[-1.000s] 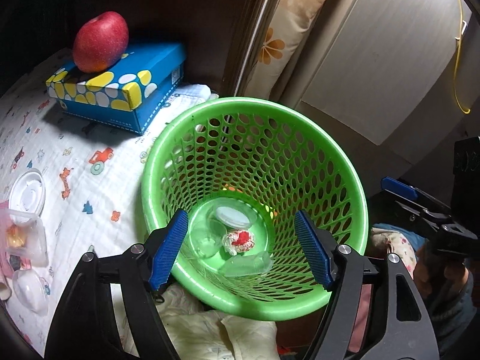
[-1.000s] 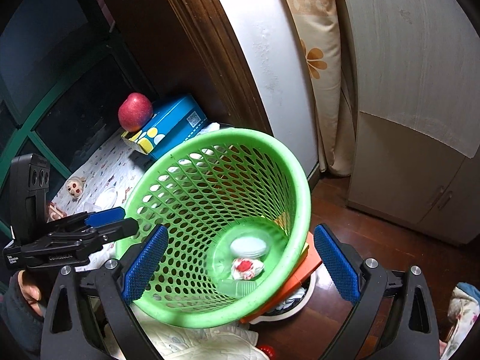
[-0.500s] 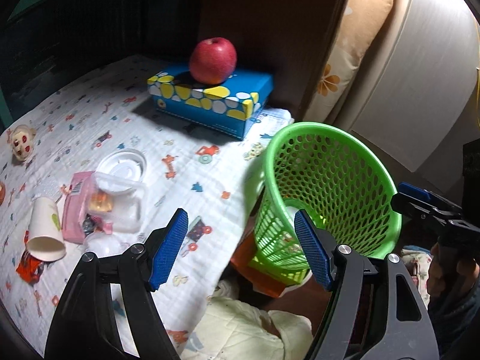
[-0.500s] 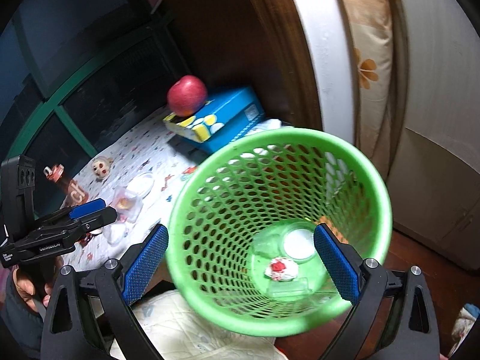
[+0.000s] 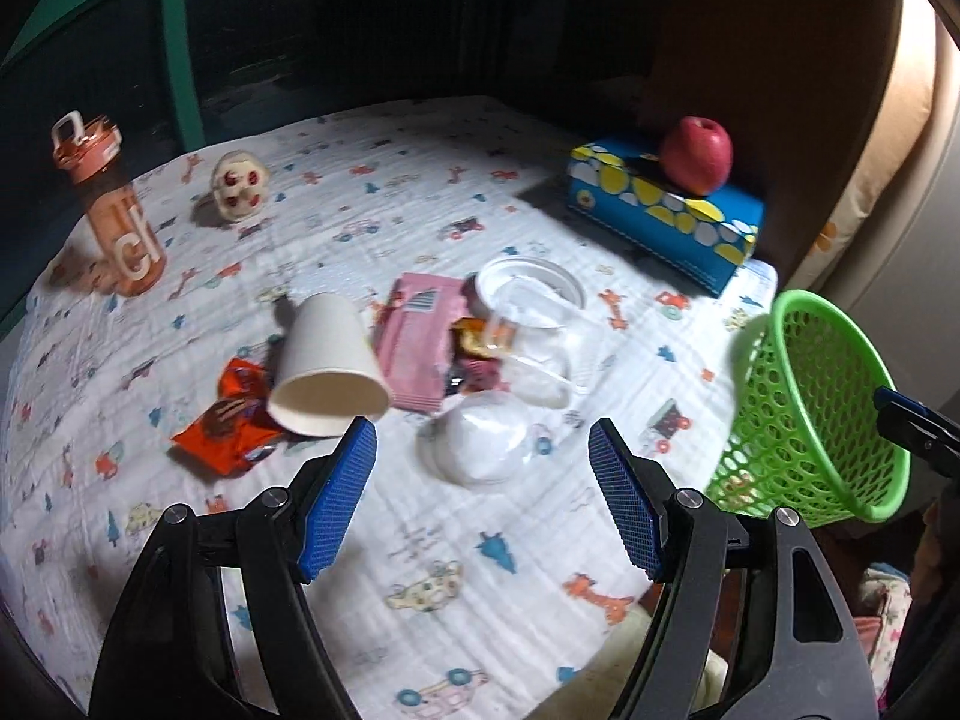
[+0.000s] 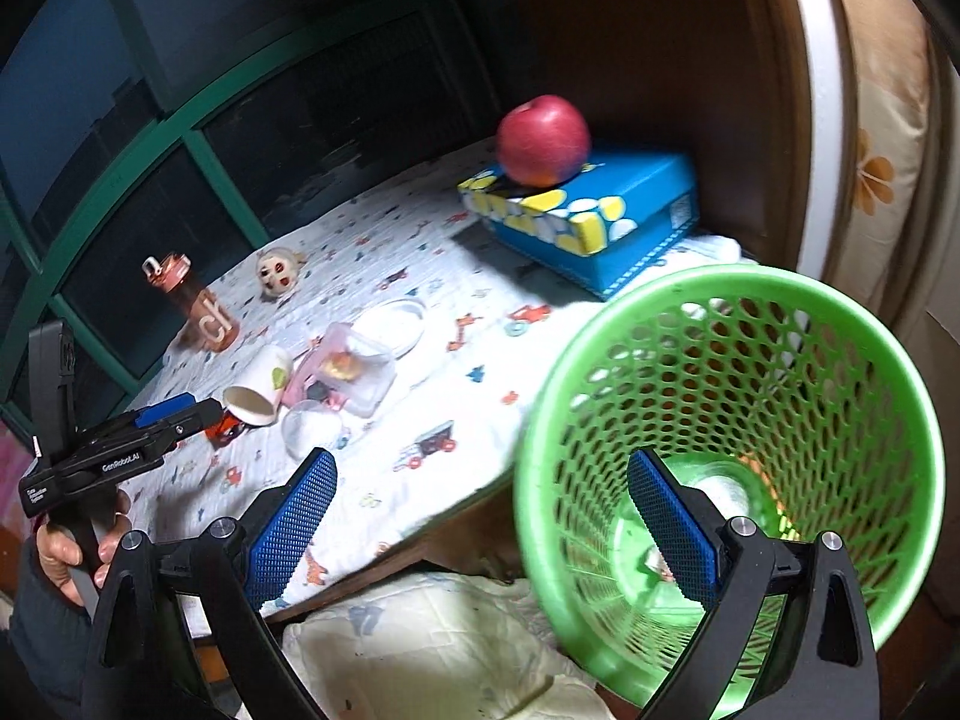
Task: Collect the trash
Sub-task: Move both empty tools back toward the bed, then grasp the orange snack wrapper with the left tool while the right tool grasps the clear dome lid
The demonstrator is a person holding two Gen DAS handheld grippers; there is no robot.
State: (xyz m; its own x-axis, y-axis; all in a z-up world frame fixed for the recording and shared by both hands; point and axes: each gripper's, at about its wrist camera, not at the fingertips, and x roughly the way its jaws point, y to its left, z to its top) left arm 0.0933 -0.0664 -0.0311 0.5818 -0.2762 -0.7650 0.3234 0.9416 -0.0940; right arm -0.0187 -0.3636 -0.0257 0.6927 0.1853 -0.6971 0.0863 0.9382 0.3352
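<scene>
The left tool [image 5: 482,501] is being held spread, nothing pinched, over the table [image 5: 420,546]; a paper cup [image 5: 329,360] and clear lid [image 5: 483,444] are lying just ahead; the right tool [image 6: 480,531] is also gaping empty, its right finger over the green basket [image 6: 840,396].

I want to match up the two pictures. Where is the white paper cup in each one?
Left wrist view: the white paper cup lies on its side just left of centre, right above the left gripper, its mouth over an orange snack wrapper.
Right wrist view: the cup is small at left of centre, beside the pink packet.
Shared landmark: the red apple on the blue tissue box.
</scene>
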